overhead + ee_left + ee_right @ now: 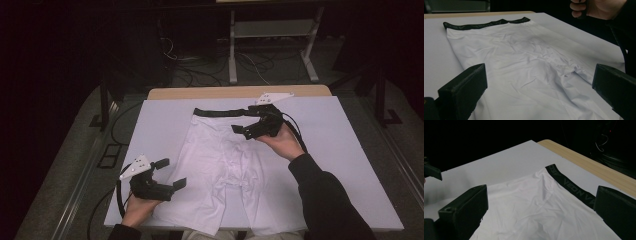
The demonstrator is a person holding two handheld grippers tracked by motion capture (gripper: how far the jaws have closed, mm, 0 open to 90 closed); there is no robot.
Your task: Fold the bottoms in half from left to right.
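Observation:
White boxer shorts (220, 170) with a black waistband (220, 113) lie flat on the white table cover (350, 165), waistband at the far side, legs toward the person. My left gripper (171, 173) hovers open beside the near left leg of the shorts (534, 75), nothing between its jaws. My right gripper (242, 120) is open above the waistband's right part, pointing left; in the right gripper view the waistband (571, 186) runs between the spread jaws. Both stand apart from the cloth.
The wooden table edge (240, 92) shows at the far side. Beyond it stand a white metal frame (272, 45) and floor cables (200, 70). Bare white cover lies left and right of the shorts.

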